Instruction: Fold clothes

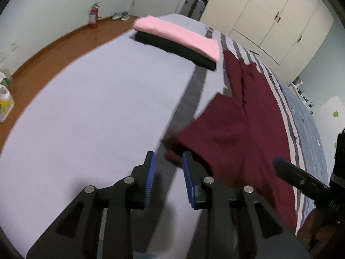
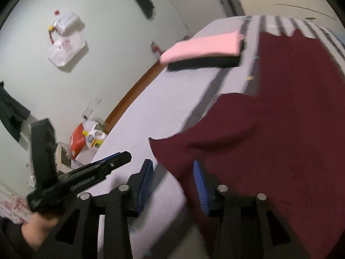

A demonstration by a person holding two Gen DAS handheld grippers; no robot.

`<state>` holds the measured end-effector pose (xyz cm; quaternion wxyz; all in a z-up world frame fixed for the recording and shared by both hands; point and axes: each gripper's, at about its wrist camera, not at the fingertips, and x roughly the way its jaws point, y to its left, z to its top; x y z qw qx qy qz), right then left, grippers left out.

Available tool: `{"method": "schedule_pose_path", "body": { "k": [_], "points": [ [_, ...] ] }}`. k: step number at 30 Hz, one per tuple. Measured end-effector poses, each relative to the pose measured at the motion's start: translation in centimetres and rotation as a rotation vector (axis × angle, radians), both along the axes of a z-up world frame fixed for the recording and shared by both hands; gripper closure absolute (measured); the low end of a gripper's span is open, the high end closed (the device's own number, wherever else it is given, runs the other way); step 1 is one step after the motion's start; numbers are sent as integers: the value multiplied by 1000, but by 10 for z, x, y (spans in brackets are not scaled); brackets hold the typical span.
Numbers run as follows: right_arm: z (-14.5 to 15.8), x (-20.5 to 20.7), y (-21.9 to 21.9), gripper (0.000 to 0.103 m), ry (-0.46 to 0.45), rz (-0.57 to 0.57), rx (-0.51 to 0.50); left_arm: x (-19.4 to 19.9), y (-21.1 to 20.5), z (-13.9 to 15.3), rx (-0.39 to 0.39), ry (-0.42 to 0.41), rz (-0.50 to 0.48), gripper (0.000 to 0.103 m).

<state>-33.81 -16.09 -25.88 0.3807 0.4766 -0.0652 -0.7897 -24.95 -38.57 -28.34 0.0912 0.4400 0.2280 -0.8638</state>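
Two claws hang over a bed (image 1: 86, 99), and both views are smeared by motion, so fabric edges are soft. The left claw (image 1: 168, 177) has its blue pads parted; nothing sits between them, and a corner of the maroon garment (image 1: 248, 133) lies just beyond its right finger, whether touching I cannot tell. The right claw (image 2: 172, 185) is likewise released, its jaws parted over the garment's near edge, the right finger lying over the cloth without gripping it.

The maroon garment is spread across the striped part of the bed cover, one flap reaching toward the plain grey part; its lower portion is cut off by the frame and by the claw bodies. Farther up the bed, a folded pink garment (image 1: 176, 35) rests on a folded black garment (image 1: 176, 50). A fire extinguisher (image 1: 93, 16) stands by the wall, shoes (image 1: 120, 16) beside it, a cream wardrobe (image 1: 276, 19) past the bed. Bottles (image 2: 94, 138) on the floor are too blurred to read.
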Motion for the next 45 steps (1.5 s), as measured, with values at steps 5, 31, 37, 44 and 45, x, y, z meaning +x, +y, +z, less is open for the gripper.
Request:
{"method": "schedule_pose_path", "body": {
  "k": [5, 31, 37, 44, 45],
  "points": [
    [-13, -4, 75, 67, 8, -95, 112, -16, 17, -12, -2, -20, -12, 68],
    [-53, 54, 183, 67, -32, -214, 207, -21, 48, -20, -298, -72, -10, 68],
    [-25, 28, 169, 67, 54, -227, 153, -68, 101, -3, -280, 51, -177, 68],
    [-22, -26, 160, 67, 99, -290, 122, -125, 124, -31, -312, -2, -271, 68],
    [-24, -32, 159, 67, 99, -297, 120, -128, 123, -36, -324, -26, -268, 67]
  ]
}}
